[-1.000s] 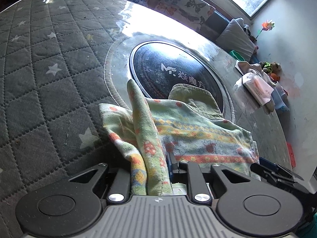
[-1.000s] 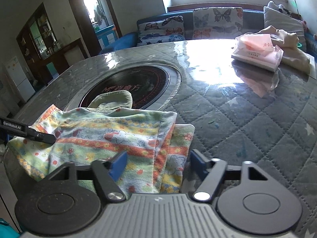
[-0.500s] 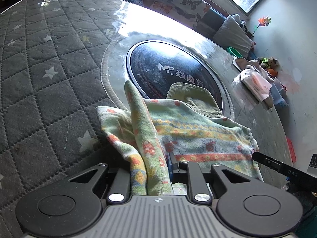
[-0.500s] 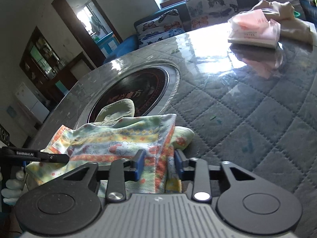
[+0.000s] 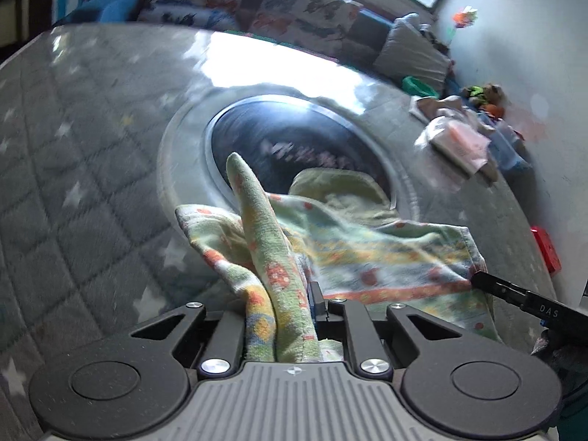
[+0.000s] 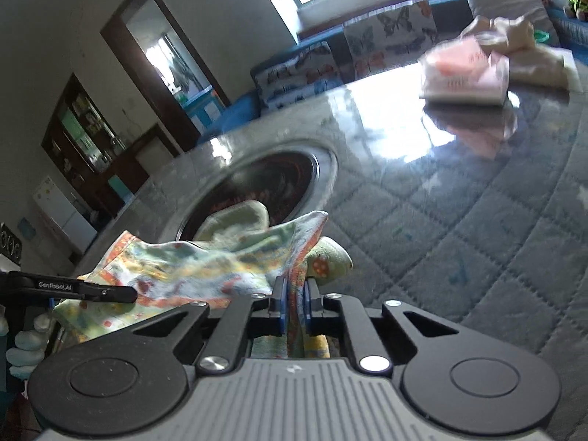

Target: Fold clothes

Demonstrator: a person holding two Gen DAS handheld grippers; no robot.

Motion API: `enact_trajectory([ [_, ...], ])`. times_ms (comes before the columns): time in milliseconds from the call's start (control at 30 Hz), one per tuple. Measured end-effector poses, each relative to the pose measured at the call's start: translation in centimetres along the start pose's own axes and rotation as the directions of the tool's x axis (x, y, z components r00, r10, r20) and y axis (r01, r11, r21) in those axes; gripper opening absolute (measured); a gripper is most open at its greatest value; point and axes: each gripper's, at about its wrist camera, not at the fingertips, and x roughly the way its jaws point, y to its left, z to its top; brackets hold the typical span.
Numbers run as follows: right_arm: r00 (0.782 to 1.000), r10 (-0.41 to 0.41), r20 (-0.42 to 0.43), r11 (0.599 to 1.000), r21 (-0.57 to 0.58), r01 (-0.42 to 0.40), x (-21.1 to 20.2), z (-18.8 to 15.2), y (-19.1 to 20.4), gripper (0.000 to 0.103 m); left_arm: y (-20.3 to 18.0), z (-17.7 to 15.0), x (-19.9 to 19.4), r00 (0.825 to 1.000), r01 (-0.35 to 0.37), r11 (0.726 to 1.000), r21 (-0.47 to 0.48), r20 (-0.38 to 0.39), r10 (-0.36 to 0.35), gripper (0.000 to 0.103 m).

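tissue pack (image 6: 465, 73) on quilted table (image 6: 477, 242) (butterfly cushions (image 6: 386, 33) behind).

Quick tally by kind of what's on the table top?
Patterned garment, pinched by both tongs: 1
Pink tissue pack: 1
Beige cloth pile: 1
Round inset hotplate: 1
Total: 4

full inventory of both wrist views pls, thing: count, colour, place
patterned garment: 1, green with orange and yellow bands, near table edge, partly over the hob
table: 1, grey quilted cover with stars
round hob: 1, black, steel ring, table centre
tissue pack: 1, pink and white, far side of table
beige cloth: 1, behind the tissue pack
butterfly cushions: several, on blue sofa behind table
left gripper: black, jaws closing, garment pinched between
right gripper: blue pads, jaws closing, garment edge between
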Motion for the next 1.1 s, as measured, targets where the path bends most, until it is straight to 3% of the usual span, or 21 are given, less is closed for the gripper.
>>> enact_trajectory([
  [300,0.989,-0.069,0.134,0.997,-0.026,0.074,-4.7,2.1,-0.2,0.007,-6.6,3.8,1.1,0.996,0.078,0.983,0.167,0.028,-0.084,0.012],
  [633,0.931,-0.253,0.264,0.967,0.029,0.254,-10.6,4.3,-4.1,0.007,-15.1,6.5,6.0,0.983,0.179,0.939,0.294,-0.013,-0.184,0.013],
  [867,0.889,-0.358,0.284,0.934,0.095,0.345,-12.8,4.1,-7.8,0.007,-19.5,6.6,9.5,0.974,0.223,0.908,0.354,-0.045,-0.222,0.013],
  [1100,0.869,-0.431,0.242,0.901,0.169,0.399,-13.6,2.3,-10.9,0.007,-21.6,4.7,12.4,0.967,0.253,0.893,0.372,-0.125,-0.222,0.013],
])
